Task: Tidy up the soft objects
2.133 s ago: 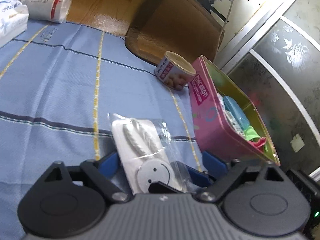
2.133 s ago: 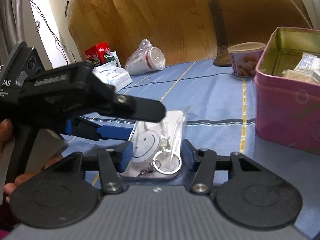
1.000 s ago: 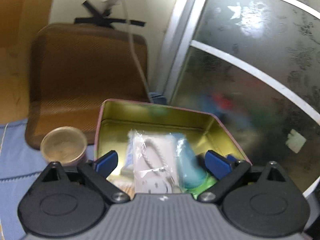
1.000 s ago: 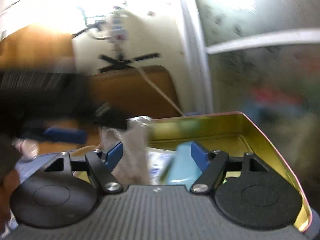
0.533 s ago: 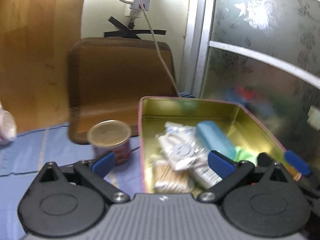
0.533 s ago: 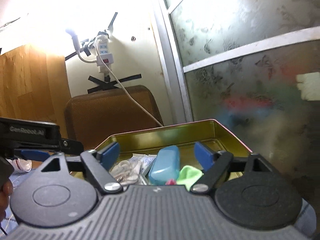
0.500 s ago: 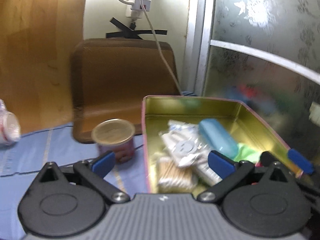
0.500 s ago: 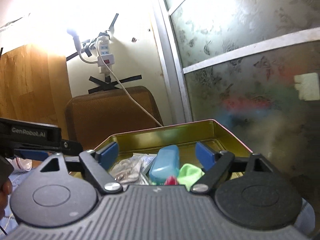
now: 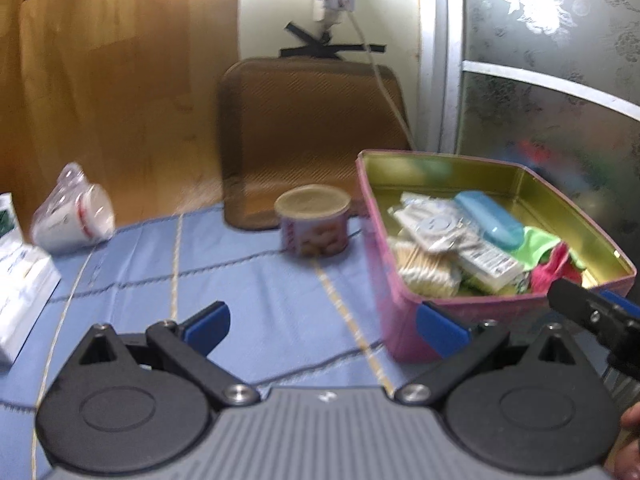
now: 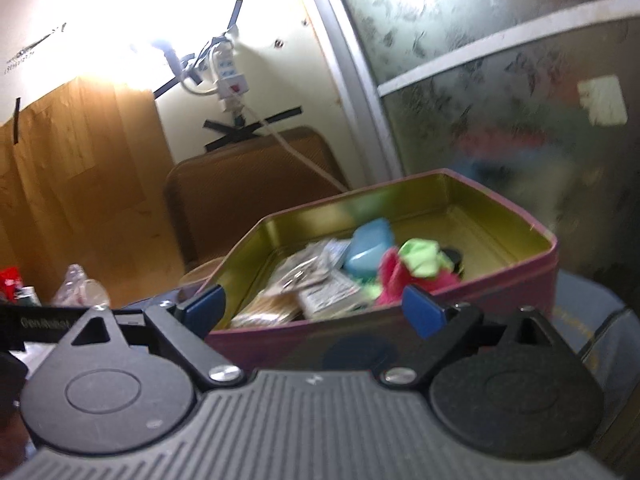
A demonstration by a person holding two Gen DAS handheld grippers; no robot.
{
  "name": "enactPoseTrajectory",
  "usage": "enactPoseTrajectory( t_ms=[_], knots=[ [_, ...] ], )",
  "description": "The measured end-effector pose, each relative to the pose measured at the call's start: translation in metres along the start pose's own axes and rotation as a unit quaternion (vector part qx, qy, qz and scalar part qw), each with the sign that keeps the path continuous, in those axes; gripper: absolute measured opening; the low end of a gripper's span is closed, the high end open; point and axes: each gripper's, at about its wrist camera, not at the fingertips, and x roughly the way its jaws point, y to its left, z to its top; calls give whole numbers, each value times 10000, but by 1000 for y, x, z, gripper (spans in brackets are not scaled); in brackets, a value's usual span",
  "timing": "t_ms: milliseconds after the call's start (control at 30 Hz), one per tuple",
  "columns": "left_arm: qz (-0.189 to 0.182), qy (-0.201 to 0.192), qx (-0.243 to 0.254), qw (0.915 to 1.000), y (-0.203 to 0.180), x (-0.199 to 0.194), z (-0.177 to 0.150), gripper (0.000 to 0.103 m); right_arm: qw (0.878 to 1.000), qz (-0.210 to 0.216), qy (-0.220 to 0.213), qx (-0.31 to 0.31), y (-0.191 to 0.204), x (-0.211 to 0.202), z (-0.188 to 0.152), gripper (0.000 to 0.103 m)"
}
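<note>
At the right edge of the blue striped tablecloth, the pink metal tin with a gold inside holds the clear smiley-face packet. Both your left gripper and right gripper are spread wide and carry nothing. You seem between items; next, reach for the bagged white cups near the far left edge.

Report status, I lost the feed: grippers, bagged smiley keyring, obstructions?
Left gripper and right gripper open, empty. Clear-bagged smiley keyring lying in pink metal tin. Nothing blocking.
</note>
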Motion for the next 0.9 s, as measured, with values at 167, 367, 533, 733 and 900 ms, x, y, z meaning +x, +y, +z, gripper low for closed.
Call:
enactPoseTrajectory(
  t_ms=[167, 367, 533, 733, 900],
  knots=[
    [157, 161, -108, 9997, 13, -1, -16, 103, 9995, 175, 272, -62, 14, 1, -9, 103],
    [248, 209, -162, 9993, 23, -4, -29, 103, 9986, 251, 394, -232, 29, -2, -17, 103],
    [328, 224, -151, 9991, 26, -5, -33, 103, 9986, 202, 420, -249, 36, -6, -20, 103],
    [429, 267, -144, 9986, 29, -4, -37, 103, 9983, 187, 511, -210, 38, -5, -24, 103],
    [537, 301, -148, 9980, 30, -1, -39, 103, 9981, 180, 539, -244, 40, -4, -25, 103]
  ],
)
